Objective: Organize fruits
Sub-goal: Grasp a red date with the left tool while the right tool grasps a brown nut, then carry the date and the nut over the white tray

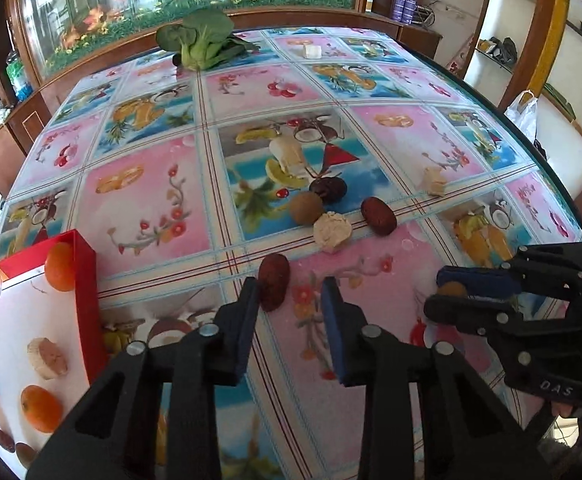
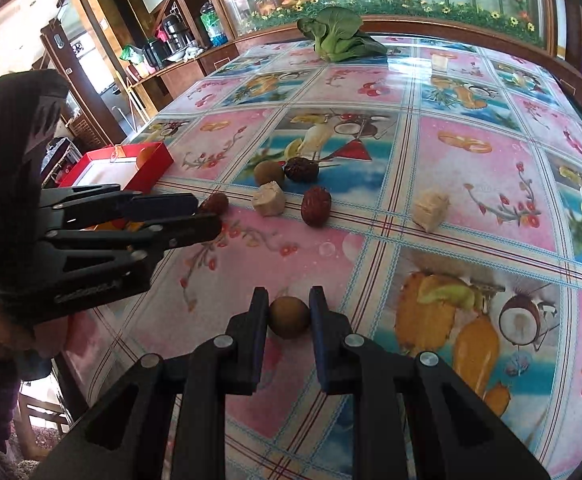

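My right gripper (image 2: 289, 300) is shut on a brown kiwi (image 2: 289, 317) low over the tablecloth; in the left wrist view the same gripper (image 1: 437, 290) shows from the side with the kiwi (image 1: 453, 289) between its pads. My left gripper (image 1: 291, 286) stands open. A red date (image 1: 273, 282) lies on the cloth against its left fingertip, and the right pad is clear of it. A red box (image 1: 87, 280) with a white floor sits at the left and holds oranges (image 1: 41, 408), a pale slice (image 1: 47, 358) and dates.
Loose on the cloth ahead are a kiwi (image 1: 306, 208), a dark date (image 1: 328, 189), a red date (image 1: 378, 216) and two beige chunks (image 1: 332, 233) (image 1: 434, 181). Bok choy (image 1: 203, 42) and a white piece (image 1: 312, 51) lie at the far edge. The table's edge (image 1: 531, 148) curves down the right.
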Demonstrator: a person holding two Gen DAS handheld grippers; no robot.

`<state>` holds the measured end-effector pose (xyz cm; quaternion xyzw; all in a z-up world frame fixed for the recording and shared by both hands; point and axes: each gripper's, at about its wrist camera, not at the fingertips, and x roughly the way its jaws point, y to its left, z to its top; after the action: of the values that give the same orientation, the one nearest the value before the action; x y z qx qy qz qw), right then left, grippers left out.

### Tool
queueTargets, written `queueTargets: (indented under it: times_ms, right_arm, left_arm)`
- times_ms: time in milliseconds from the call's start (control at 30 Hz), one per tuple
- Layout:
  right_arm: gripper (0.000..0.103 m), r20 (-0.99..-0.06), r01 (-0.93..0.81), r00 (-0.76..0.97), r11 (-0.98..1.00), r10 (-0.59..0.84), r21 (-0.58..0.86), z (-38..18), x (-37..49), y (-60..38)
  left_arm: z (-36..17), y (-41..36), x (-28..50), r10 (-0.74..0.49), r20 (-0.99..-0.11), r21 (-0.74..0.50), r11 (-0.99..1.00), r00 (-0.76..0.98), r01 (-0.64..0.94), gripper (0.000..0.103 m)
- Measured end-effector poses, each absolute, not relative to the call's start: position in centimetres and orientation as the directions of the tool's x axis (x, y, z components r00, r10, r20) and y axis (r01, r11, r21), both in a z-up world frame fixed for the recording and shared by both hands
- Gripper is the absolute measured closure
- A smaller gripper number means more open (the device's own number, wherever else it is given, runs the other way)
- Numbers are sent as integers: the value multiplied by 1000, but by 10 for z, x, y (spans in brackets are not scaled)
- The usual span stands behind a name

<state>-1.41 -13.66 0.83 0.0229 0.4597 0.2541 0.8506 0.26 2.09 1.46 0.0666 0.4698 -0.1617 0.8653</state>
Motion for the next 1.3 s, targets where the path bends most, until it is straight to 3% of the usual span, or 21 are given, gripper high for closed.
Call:
queueTargets:
  times_ms: [67, 333, 500, 633, 733, 800, 1100, 1300]
  right_arm:
    - [84, -771, -415, 448, 869, 452, 269, 8, -15, -136]
    - [84, -778, -426, 460, 875, 427, 228, 8, -22, -134]
    - [84, -778, -422, 462, 877, 426, 229, 8, -22, -134]
    - [84, -778, -423, 461, 876, 428, 232, 8, -21, -134]
    - [84, -778, -423, 459, 876, 429, 233, 8, -21, -134]
    - [84, -777, -424, 458, 874, 433, 237, 8, -21, -135]
    - [84, -778, -416, 448, 873, 440, 255, 8, -24, -135]
    - [84, -760, -438, 442, 854, 477, 282, 17, -30, -119]
  left_arm:
    - [13, 20, 3, -227, -837, -48, 937, 497, 347, 81]
    - [10, 21, 10, -214, -839, -67, 953, 499, 295, 81]
    - [11, 27, 14, -195, -837, -86, 970, 511, 229, 54]
    - [10, 29, 24, -213, -832, -137, 974, 512, 182, 54]
    - [7, 29, 27, -211, -829, -144, 975, 518, 167, 61]
    - [6, 27, 26, -210, -828, -133, 974, 521, 181, 79]
    - [10, 25, 10, -222, -812, -118, 968, 539, 222, 79]
    - [36, 40, -32, -158, -761, -40, 979, 629, 198, 79]
